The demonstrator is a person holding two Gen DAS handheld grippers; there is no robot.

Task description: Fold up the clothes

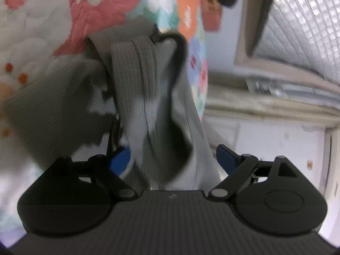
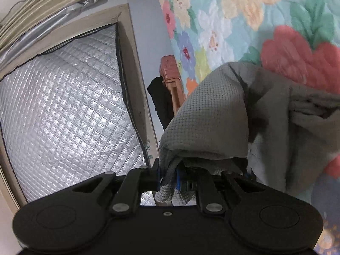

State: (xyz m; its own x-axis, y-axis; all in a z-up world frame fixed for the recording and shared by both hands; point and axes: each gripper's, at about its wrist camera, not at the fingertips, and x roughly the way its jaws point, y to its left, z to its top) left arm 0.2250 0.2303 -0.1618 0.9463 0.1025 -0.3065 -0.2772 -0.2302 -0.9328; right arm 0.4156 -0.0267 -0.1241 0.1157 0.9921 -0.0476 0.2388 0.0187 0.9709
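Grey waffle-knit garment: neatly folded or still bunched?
Bunched. The grey waffle-knit garment hangs in loose rumpled folds over the floral quilt, one edge pinched in the right tool.

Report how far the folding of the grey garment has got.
Done: nothing looks folded yet; the grey garment hangs bunched over the floral quilt. In hand: the right gripper is clamped on a waffle-knit edge, while the left gripper stands open with cloth loose between its fingers. Left: spreading it flat and making every fold.
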